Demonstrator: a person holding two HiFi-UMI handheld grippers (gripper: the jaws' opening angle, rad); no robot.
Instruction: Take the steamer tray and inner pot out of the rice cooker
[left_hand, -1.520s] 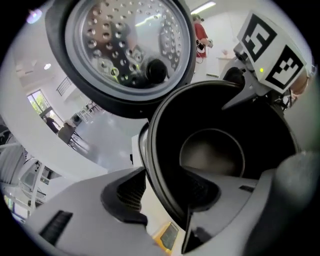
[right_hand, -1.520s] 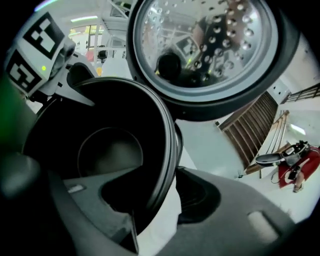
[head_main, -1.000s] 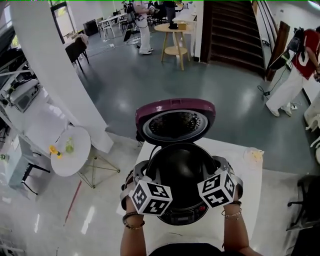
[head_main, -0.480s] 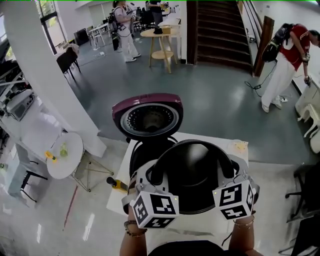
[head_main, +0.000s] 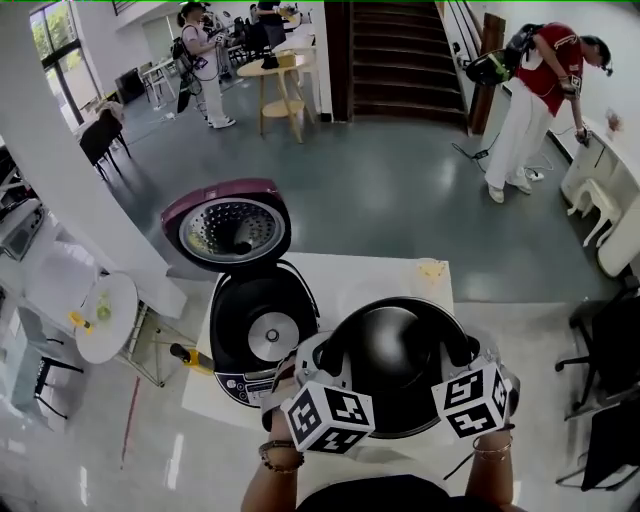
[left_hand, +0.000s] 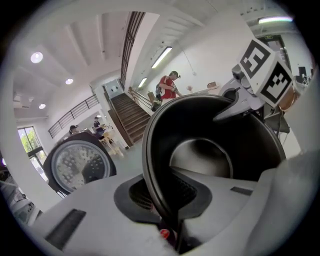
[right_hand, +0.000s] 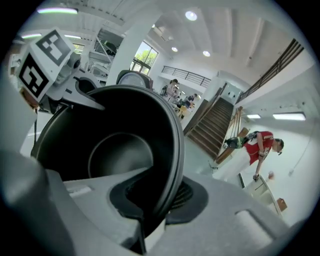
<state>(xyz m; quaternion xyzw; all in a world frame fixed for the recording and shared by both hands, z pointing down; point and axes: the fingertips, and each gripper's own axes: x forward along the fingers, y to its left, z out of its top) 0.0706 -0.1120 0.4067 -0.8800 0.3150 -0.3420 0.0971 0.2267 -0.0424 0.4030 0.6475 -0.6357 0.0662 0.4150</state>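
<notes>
Both grippers hold the black inner pot (head_main: 398, 358) by its rim, in the air over the white table (head_main: 370, 275), to the right of the rice cooker (head_main: 262, 335). My left gripper (head_main: 318, 352) is shut on the pot's left rim and its jaws have just been closing tighter on it. The right gripper (head_main: 478, 352) is shut on the right rim. In the left gripper view the rim (left_hand: 150, 165) runs down between the left gripper's (left_hand: 167, 192) pads. The right gripper view shows the rim (right_hand: 175, 150) pinched in the right gripper (right_hand: 160, 200). The cooker stands empty with its purple lid (head_main: 228, 232) raised. No steamer tray is in view.
A small yellowish item (head_main: 432, 270) lies at the table's far right corner. A yellow-handled object (head_main: 190, 357) sticks out left of the cooker. A round white side table (head_main: 105, 318) stands further left. People stand far off near the stairs (head_main: 390, 60).
The inner pot has come up out of the cooker and moved to the right with both grippers on its rim. The cooker's empty cavity now shows at the left.
</notes>
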